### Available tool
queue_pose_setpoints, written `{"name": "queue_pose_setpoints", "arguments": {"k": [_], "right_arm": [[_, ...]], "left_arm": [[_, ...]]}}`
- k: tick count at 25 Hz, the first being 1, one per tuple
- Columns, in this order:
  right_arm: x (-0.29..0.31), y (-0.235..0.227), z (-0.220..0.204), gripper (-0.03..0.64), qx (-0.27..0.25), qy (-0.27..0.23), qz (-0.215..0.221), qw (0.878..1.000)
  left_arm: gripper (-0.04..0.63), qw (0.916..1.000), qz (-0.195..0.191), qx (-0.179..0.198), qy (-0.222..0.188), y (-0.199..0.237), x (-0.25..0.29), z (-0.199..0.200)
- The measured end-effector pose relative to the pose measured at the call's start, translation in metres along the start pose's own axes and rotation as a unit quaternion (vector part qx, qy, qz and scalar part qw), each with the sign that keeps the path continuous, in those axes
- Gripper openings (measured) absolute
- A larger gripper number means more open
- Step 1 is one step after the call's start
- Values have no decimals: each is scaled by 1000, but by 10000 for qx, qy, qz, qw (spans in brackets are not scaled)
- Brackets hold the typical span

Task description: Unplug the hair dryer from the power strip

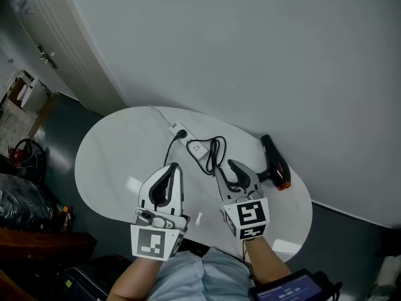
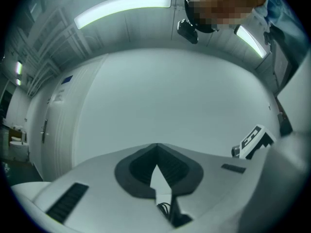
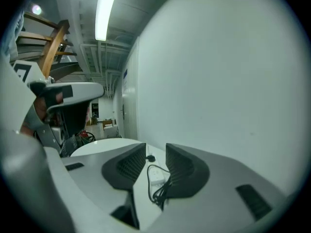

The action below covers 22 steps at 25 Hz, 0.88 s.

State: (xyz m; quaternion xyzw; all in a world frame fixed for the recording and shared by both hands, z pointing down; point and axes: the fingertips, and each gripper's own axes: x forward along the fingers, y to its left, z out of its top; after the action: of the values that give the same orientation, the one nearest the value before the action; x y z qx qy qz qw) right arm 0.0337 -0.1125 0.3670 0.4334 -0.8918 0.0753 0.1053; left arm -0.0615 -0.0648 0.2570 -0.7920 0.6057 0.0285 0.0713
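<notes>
Tools come first, both hovering above the near half of a white oval table [image 1: 113, 162]. The left tool [image 1: 170, 171] has its jaws closed tip to tip on nothing. The right tool [image 1: 229, 171] has its jaws spread and empty. Just beyond them a loose black cord [image 1: 215, 152] loops across the white power strip [image 1: 195, 147]. A black plug [image 1: 181, 133] at its far end looks still seated. The black hair dryer [image 1: 274, 160] lies to the right, near the table's edge. Behind stands a plain white wall [image 1: 263, 55]. The strip would probably lift if the plug is pulled without the strip being pinned. The looped cord blocks a clean reach and could snag. A tug on it might drag the dryer off the table.
</notes>
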Motion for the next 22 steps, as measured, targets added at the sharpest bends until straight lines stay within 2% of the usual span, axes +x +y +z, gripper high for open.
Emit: {"name": "queue_pose_setpoints", "arguments": {"k": [4,6,8,10,15,22], "right_arm": [[-4,9,63,123,-177,-635,32,9978],[-5,16,86,90,-253,-894,-10,9957],[-5,24,102,54,-326,-1062,-53,9938],[-5,31,111,34,-375,-1158,-71,9925],[-1,44,124,5,-550,-1298,-96,9900],[2,53,127,2,-657,-1337,-134,9888]], "left_arm": [[-2,9998,42,-81,-180,9,7,25],[-2,9993,-25,111,-355,15,10,39],[-2,9993,13,-40,-370,21,13,46],[-2,9991,53,-181,-374,28,14,50],[-2,9988,42,-179,-463,43,16,56],[-2,9983,-89,-217,-530,46,18,57]]}}
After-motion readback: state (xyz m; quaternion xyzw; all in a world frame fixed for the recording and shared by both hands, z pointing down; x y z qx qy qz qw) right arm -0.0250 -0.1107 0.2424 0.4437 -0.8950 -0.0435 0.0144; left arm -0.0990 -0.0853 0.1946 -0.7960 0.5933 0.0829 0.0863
